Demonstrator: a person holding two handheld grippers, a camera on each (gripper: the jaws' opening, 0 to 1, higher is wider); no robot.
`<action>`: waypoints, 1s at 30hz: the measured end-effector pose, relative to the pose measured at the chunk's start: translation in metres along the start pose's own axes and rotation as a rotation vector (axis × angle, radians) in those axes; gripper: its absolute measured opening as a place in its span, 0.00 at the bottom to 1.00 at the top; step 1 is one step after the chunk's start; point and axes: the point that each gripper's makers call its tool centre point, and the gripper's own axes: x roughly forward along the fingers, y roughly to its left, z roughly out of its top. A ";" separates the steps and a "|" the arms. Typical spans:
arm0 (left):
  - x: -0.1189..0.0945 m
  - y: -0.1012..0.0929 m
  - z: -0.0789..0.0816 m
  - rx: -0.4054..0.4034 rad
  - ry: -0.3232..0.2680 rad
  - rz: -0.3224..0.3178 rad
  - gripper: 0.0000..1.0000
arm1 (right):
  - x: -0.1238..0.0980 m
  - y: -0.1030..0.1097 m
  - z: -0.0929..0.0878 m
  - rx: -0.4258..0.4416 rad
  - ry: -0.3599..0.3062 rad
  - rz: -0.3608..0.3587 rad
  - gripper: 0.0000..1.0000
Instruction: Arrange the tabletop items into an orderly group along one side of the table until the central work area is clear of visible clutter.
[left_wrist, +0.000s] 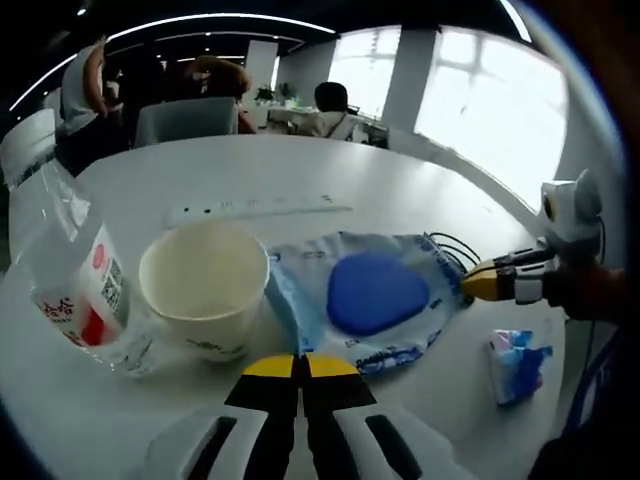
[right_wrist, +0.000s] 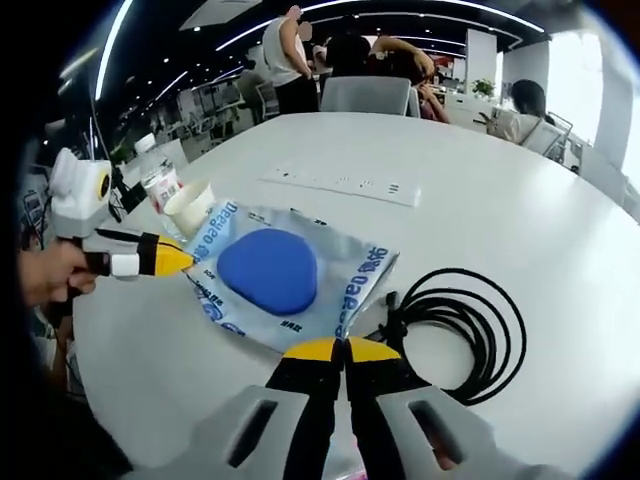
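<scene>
A clear printed plastic bag (left_wrist: 420, 262) (right_wrist: 355, 265) holding a blue rounded item (left_wrist: 372, 292) (right_wrist: 268, 270) lies flat mid-table. My left gripper (left_wrist: 300, 365) (right_wrist: 186, 261) is shut, its yellow tips just short of the bag's near edge. My right gripper (right_wrist: 343, 350) (left_wrist: 472, 283) is shut too, its tips at the opposite edge; whether either pinches the plastic is unclear. A white paper cup (left_wrist: 205, 285) (right_wrist: 190, 208) stands upright against the bag, and a clear bottle (left_wrist: 75, 280) (right_wrist: 160, 185) with a red-and-white label stands beside it. A coiled black cable (right_wrist: 460, 320) (left_wrist: 450, 248) lies by the bag.
A white power strip (left_wrist: 260, 208) (right_wrist: 340, 183) lies farther back on the white table (left_wrist: 300, 165) (right_wrist: 520, 210). A small blue-and-white tissue packet (left_wrist: 518, 365) sits near the table edge. Chairs and seated people are beyond the far side.
</scene>
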 end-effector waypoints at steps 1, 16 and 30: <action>0.001 0.000 -0.001 0.000 0.002 0.002 0.00 | 0.003 -0.001 0.000 0.000 0.000 0.000 0.00; 0.014 0.008 -0.009 0.022 0.027 0.028 0.02 | 0.015 -0.008 -0.004 -0.090 0.006 -0.016 0.02; -0.023 -0.013 -0.010 0.090 -0.020 -0.051 0.17 | -0.024 -0.018 0.016 0.057 -0.118 -0.038 0.28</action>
